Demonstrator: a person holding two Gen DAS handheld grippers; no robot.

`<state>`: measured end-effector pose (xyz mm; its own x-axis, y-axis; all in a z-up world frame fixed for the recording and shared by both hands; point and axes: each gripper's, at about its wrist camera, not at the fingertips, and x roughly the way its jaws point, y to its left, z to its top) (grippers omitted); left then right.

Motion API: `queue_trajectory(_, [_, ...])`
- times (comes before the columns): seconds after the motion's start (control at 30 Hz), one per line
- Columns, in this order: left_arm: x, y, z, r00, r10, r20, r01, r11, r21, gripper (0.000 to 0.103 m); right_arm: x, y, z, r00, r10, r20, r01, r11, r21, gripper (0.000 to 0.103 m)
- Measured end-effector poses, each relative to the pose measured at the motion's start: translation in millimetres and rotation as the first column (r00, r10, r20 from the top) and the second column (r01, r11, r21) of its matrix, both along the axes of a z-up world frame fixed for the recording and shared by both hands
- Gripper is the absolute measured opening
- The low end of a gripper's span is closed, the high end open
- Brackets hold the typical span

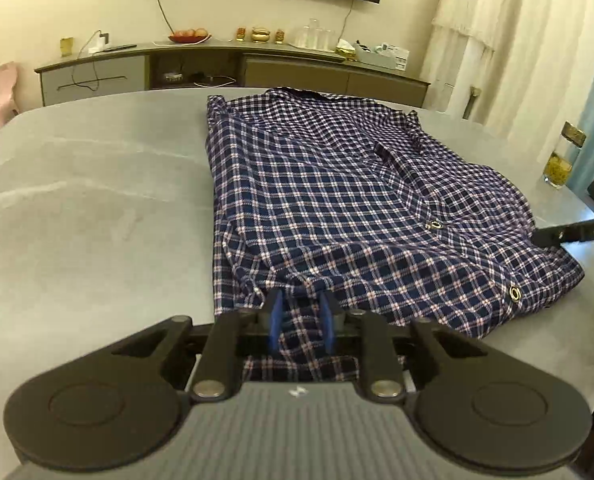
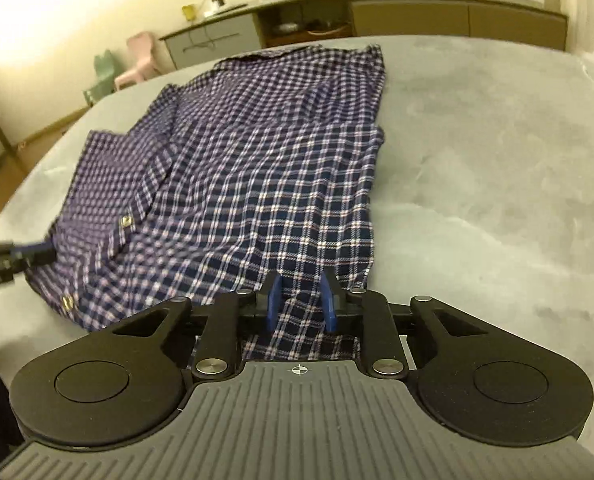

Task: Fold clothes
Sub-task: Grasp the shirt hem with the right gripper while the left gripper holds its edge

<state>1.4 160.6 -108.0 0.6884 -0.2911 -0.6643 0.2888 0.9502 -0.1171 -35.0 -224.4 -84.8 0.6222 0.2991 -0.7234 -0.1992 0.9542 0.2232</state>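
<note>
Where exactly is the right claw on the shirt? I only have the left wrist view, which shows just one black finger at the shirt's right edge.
Observer: In the right wrist view, the right claw straddles the plaid shirt's near hem, with its blue pads apart and fabric between them.
Operator: Anything beyond the table that I'm missing?
Observer: A small green chair stands beside the pink chair.
</note>
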Motion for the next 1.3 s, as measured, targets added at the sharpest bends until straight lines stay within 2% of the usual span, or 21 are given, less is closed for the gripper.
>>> queue_trajectory(0.13, [-7.8,-10.9,-5.8,0.999,0.016,0.03,-0.017,0.998,0.059,0.022,-4.1,-3.9,3.0,1.0,0.013,0.018,-0.014,1.0,0.011,0.021])
queue_trajectory(0.2, [-10.2,-16.2,-9.3,0.999,0.024,0.043,-0.027,0.996,0.084,0.023,-6.6,1.2,-5.5,1.0,0.024,-0.015,-0.025,0.998,-0.058,0.017])
queue_trajectory(0.33, [-28.5,-19.3,4.3,0.992,0.076,0.101,-0.081,0.995,0.054,0.021,-13.0,-1.5,5.5,0.998,0.004,0.058,0.0,0.998,-0.06,0.019])
queue_trajectory(0.4, [-38.0,-25.7,11.4,0.991,0.04,0.125,-0.045,0.998,0.039,0.026,-18.1,3.2,12.0,0.993,0.062,0.102,-0.06,0.998,-0.021,0.019])
queue_trajectory(0.43, [-38.5,-30.6,8.8,0.994,0.035,0.104,-0.041,0.997,0.06,0.026,-19.8,7.1,13.5,0.989,0.1,0.112,-0.1,0.995,-0.002,0.019])
queue_trajectory(0.47, [-37.0,-31.4,2.3,0.997,0.046,0.066,-0.051,0.996,0.075,0.026,-18.8,10.8,9.0,0.989,0.12,0.086,-0.12,0.993,-0.011,0.023])
queue_trajectory(0.5, [-35.4,-31.9,-4.4,0.998,0.06,0.027,-0.063,0.994,0.09,0.024,-13.4,13.4,-1.9,0.992,0.126,0.017,-0.125,0.991,-0.045,0.025])
queue_trajectory(0.53, [-34.9,-30.7,-3.3,0.997,0.069,0.026,-0.071,0.994,0.081,0.024,-9.9,12.8,-10.3,0.993,0.116,-0.017,-0.117,0.991,-0.061,0.021])
queue_trajectory(0.57, [-33.6,-27.7,1.2,0.997,0.072,0.003,-0.072,0.995,0.063,0.023,-7.7,8.9,-5.0,0.994,0.109,-0.018,-0.109,0.993,-0.052,0.021])
queue_trajectory(0.7, [-29.4,-6.2,33.5,0.998,0.064,0.018,-0.062,0.993,-0.097,0.024,5.2,-4.8,22.7,0.996,0.091,0.006,-0.091,0.996,-0.023,0.025])
queue_trajectory(0.83, [38.5,-3.3,58.4,0.999,0.006,0.034,-0.002,0.993,-0.12,0.029,51.1,13.8,44.0,0.989,0.138,0.057,-0.134,0.989,-0.068,0.025])
queue_trajectory(0.97, [118.4,-15.7,35.1,1.0,-0.002,-0.031,0.002,1.0,-0.01,0.029,105.0,46.3,43.5,0.979,0.19,0.073,-0.184,0.98,-0.076,0.026])
queue_trajectory(1.03, [138.6,-10.5,9.8,0.993,0.028,-0.111,-0.025,0.999,0.027,0.028,125.7,56.9,22.1,0.98,0.198,0.009,-0.197,0.977,-0.08,0.027])
queue_trajectory(1.07, [141.7,-6.9,8.3,0.992,0.021,-0.126,-0.02,1.0,0.013,0.032,130.2,55.2,18.0,0.977,0.214,-0.012,-0.214,0.973,-0.085,0.027])
queue_trajectory(1.13, [146.9,0.5,7.5,0.989,0.002,-0.149,-0.005,1.0,-0.02,0.031,138.7,50.6,11.4,0.968,0.248,-0.051,-0.252,0.963,-0.092,0.028])
queue_trajectory(1.17, [150.5,4.6,14.7,0.99,-0.011,-0.138,0.006,0.999,-0.035,0.031,142.9,48.3,8.0,0.962,0.264,-0.07,-0.27,0.958,-0.095,0.028])
queue_trajectory(1.2, [154.2,8.7,22.7,0.992,-0.024,-0.125,0.018,0.999,-0.05,0.036,150.1,41.8,14.9,0.962,0.264,-0.073,-0.269,0.961,-0.06,0.03])
queue_trajectory(1.23, [163.4,13.8,31.7,0.995,-0.02,-0.098,0.016,0.999,-0.043,0.041,159.6,34.1,25.0,0.966,0.255,-0.045,-0.257,0.966,-0.039,0.037])
queue_trajectory(1.27, [173.2,18.9,40.9,0.997,-0.016,-0.069,0.013,0.999,-0.034,0.051,169.2,26.4,35.3,0.97,0.244,-0.014,-0.244,0.969,-0.018,0.05])
queue_trajectory(1.3, [189.4,24.2,45.6,0.999,0.008,-0.045,-0.009,1.0,-0.022,0.058,183.8,20.9,41.2,0.974,0.225,0.012,-0.225,0.974,-0.023,0.056])
